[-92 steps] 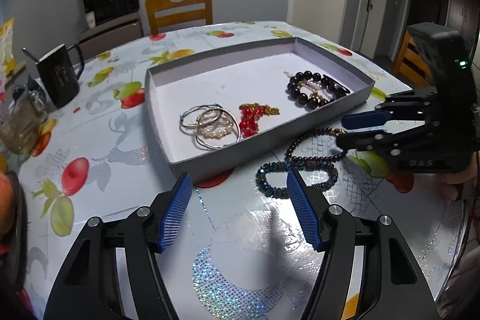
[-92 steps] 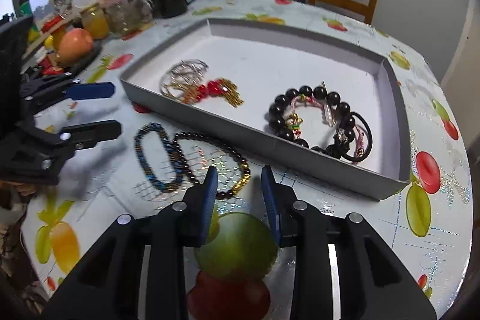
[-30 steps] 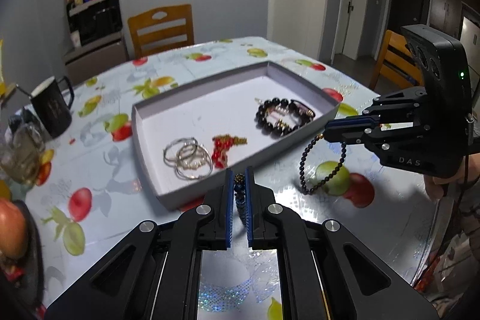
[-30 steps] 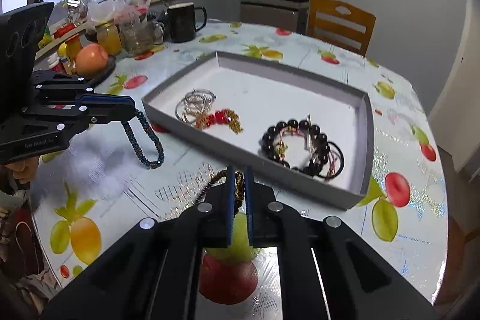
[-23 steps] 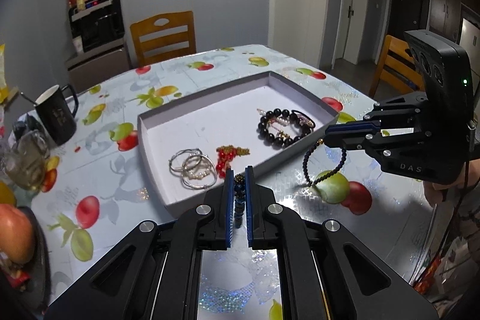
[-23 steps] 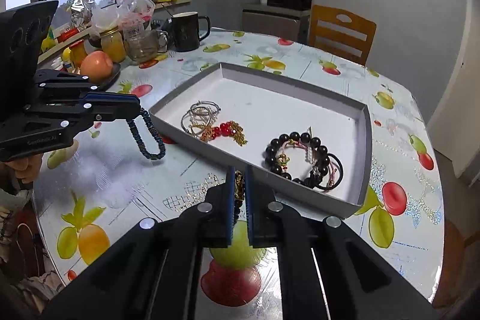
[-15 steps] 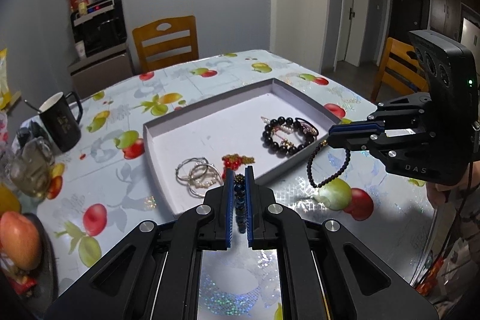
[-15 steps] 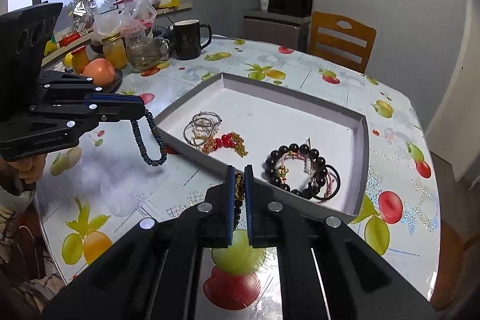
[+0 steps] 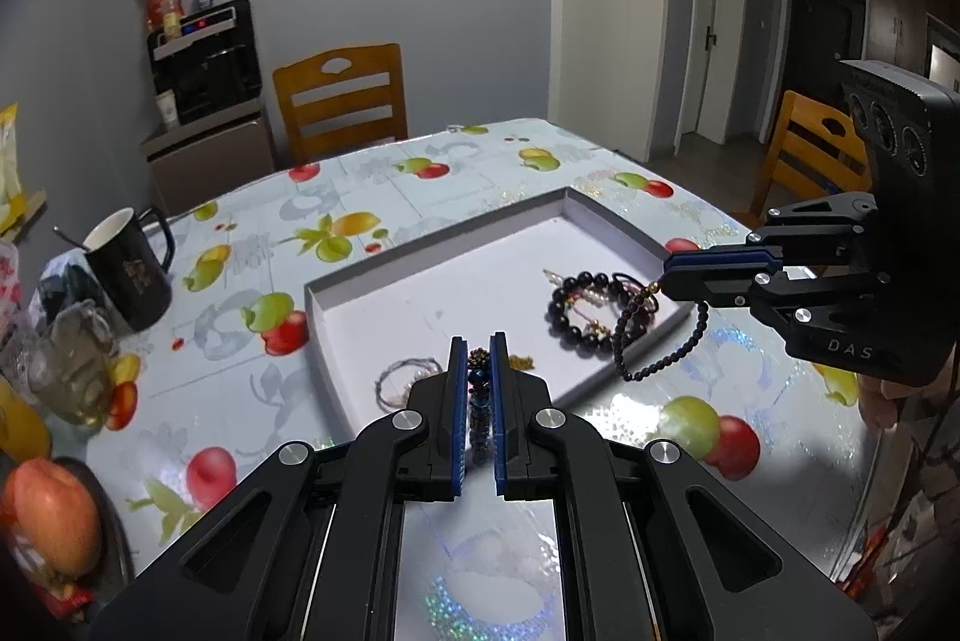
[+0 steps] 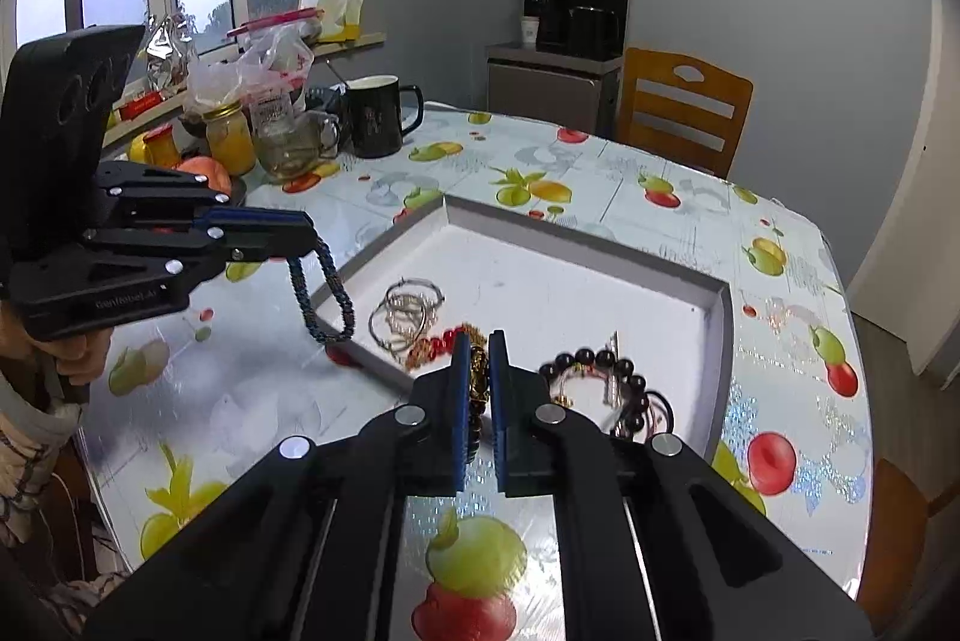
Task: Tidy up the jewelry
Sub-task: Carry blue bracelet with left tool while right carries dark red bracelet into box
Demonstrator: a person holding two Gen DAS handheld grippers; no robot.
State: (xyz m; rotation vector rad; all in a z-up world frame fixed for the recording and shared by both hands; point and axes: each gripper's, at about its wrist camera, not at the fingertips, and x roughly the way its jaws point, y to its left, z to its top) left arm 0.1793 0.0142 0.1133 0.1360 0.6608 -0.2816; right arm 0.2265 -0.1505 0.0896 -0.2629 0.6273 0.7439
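My left gripper [image 9: 479, 347] is shut on a blue beaded bracelet [image 10: 321, 296], which hangs from it above the table near the tray's near corner. My right gripper [image 10: 478, 344] is shut on a dark bracelet with a gold charm [image 9: 657, 335], which dangles over the tray's near edge. The grey tray [image 9: 420, 260] holds silver bangles [image 10: 405, 317], a red and gold piece [image 10: 441, 344] and a black bead bracelet [image 9: 585, 302]. Both grippers are lifted above the table.
A black mug [image 9: 129, 269], glass cup [image 9: 72, 362] and an orange fruit [image 9: 48, 515] stand at the left of the fruit-print table. Jars and bags [image 10: 252, 101] crowd the window side. Wooden chairs [image 9: 339, 101] stand at the far edge.
Both grippers shut on their bracelets and lifted them off the table. In the last second they have risen further and drifted toward the tray.
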